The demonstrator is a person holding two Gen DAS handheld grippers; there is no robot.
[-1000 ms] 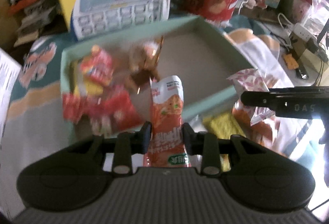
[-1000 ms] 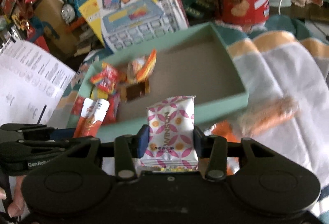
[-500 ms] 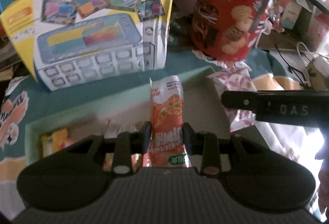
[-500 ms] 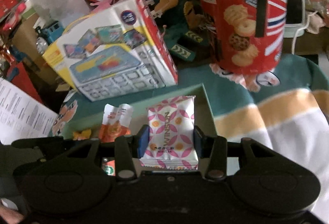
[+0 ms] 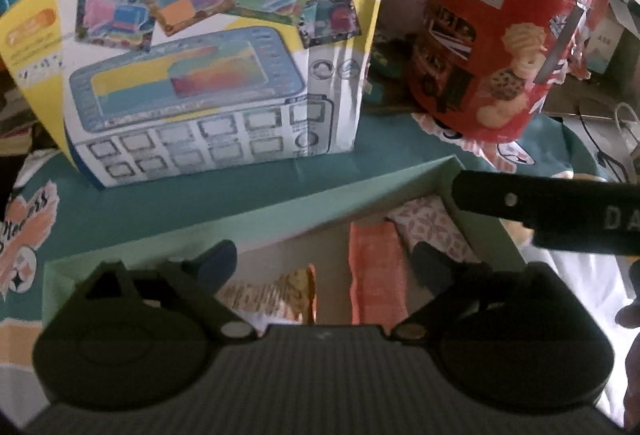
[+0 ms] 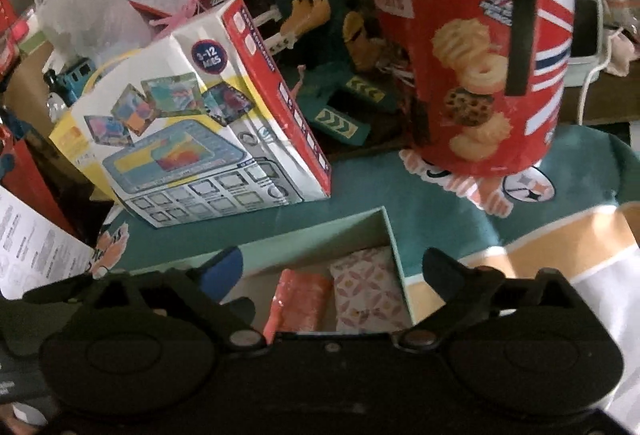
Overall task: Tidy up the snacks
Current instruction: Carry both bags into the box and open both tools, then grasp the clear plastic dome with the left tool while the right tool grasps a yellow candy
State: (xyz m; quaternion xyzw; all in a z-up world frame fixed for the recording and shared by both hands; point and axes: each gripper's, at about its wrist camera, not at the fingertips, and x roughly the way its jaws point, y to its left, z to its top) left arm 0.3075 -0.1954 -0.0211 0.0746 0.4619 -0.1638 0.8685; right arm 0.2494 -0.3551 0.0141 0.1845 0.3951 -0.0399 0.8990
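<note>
Two packets: orange packet (image 5: 374, 275) and pink-patterned packet (image 5: 430, 231) lie side by side, touching, in the far right corner of the green tray (image 5: 280, 219).
Tray contents, other: a yellow-and-orange wrapper (image 5: 276, 295) lies left of the orange packet, apart from it.
Left tongs (image 5: 324, 263): jaws opening — spread wide above the tray floor; the orange packet shows between the fingers but neither pad touches it.
Right tongs (image 6: 332, 271): jaws opening, wide apart; the orange packet (image 6: 300, 299) and the pink-patterned packet (image 6: 368, 291) lie below the gap, free of both pads.
Tray corner: seen from the right wrist, the green tray (image 6: 320, 235) wall turns just beside the pink-patterned packet.
Behind the tray: a toy box (image 5: 208, 71) standing tilted and a red biscuit tin (image 5: 496, 47) — both on the teal cloth (image 5: 192, 195), neither touching the tray.
</note>
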